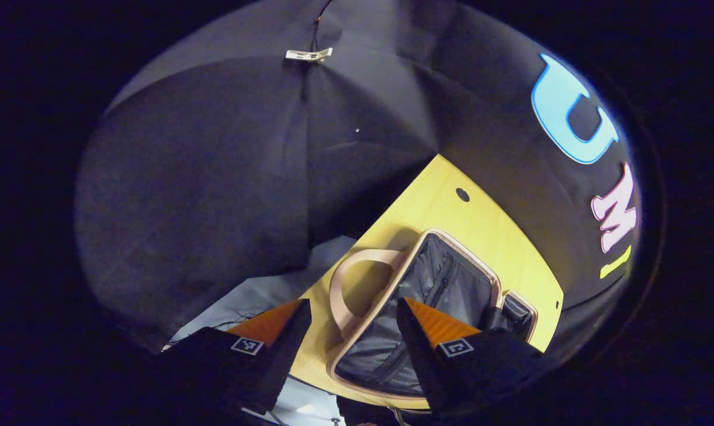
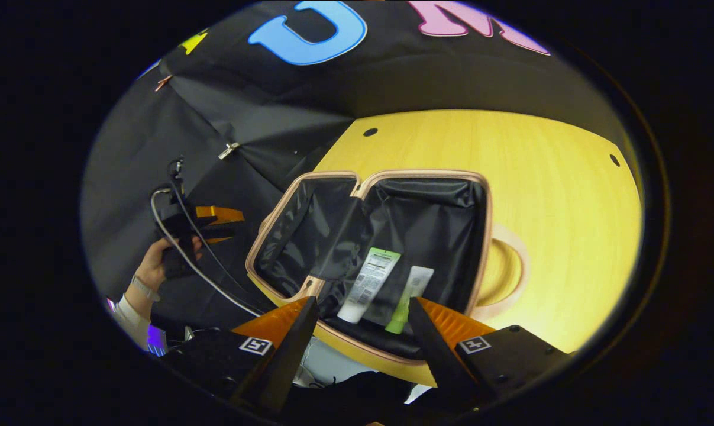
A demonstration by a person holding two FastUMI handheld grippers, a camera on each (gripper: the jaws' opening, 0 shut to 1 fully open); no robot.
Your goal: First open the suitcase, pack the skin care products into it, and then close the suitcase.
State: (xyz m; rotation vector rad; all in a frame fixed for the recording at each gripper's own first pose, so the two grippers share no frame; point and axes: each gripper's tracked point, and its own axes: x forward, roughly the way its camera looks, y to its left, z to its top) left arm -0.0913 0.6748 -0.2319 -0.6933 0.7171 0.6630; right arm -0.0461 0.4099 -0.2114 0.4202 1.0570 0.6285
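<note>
Suitcase (image 1: pixel 416 307) partly covered by the left hand-held gripper (image 1: pixel 354 331) fingers in the left gripper view. Print on the white tube (image 2: pixel 368 278) too small to read. Green tube (image 2: pixel 407 299) cap end hidden behind the right hand-held gripper (image 2: pixel 362 331).

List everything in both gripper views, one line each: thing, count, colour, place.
suitcase: 1, pinkish-beige shell with black lining, lying open on the table
handle: 1, pinkish-beige loop, on the suitcase's outer edge, flat over the table
white tube: 1, white with a green cap end, lying in the suitcase's right half
green tube: 1, pale with a green end, beside the white tube in the same half
table: 1, yellow wood with small dark holes, under the suitcase
clip: 1, whitish, on the wall cloth
left gripper: 1, open, above the suitcase's handle side
right gripper: 1, open, above the near rim
hand: 1, holding the left gripper, left of the suitcase
</note>
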